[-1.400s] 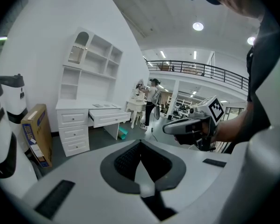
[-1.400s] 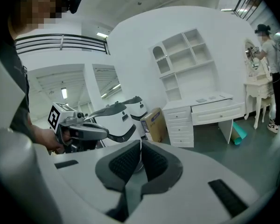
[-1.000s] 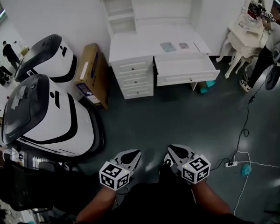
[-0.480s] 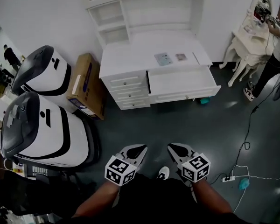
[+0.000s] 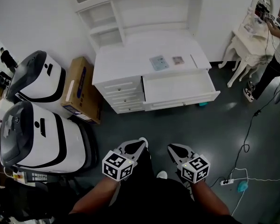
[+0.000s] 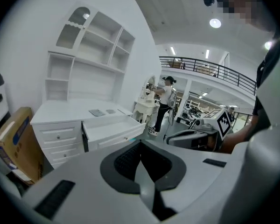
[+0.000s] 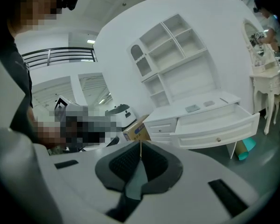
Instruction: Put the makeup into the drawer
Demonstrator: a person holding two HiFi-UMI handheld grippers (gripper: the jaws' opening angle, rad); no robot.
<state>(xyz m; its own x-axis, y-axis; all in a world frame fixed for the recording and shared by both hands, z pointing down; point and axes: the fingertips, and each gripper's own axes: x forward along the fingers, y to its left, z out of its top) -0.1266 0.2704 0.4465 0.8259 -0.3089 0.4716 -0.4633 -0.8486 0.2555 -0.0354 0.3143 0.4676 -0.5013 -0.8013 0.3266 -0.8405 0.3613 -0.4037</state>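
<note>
A person stands facing a white desk point(image 5: 126, 62) with a two-jaw gripper in each hand. The left gripper point(image 5: 139, 143) and the right gripper point(image 5: 172, 148) are both closed on nothing and are held side by side over the dark floor, well apart from the desk.

The makeup is a bluish palette point(image 5: 159, 62) and a smaller pinkish palette point(image 5: 178, 60). They lie side by side near the desktop's front edge, just behind the pulled-out drawer point(image 5: 182, 101) at the desk's right side.

A cardboard box point(image 5: 79, 90) beside the desk's left end carries blue print too small to read. Each gripper's cube bears black-and-white square markers.

Only the head view takes in two white-and-black machines point(image 5: 37, 134) and a power strip point(image 5: 226, 182) on the floor. The left gripper view alone shows a railed balcony point(image 6: 210, 71) and ceiling lights. It also shows a second person point(image 6: 167, 101) at a white vanity point(image 6: 144, 107) more closely.
</note>
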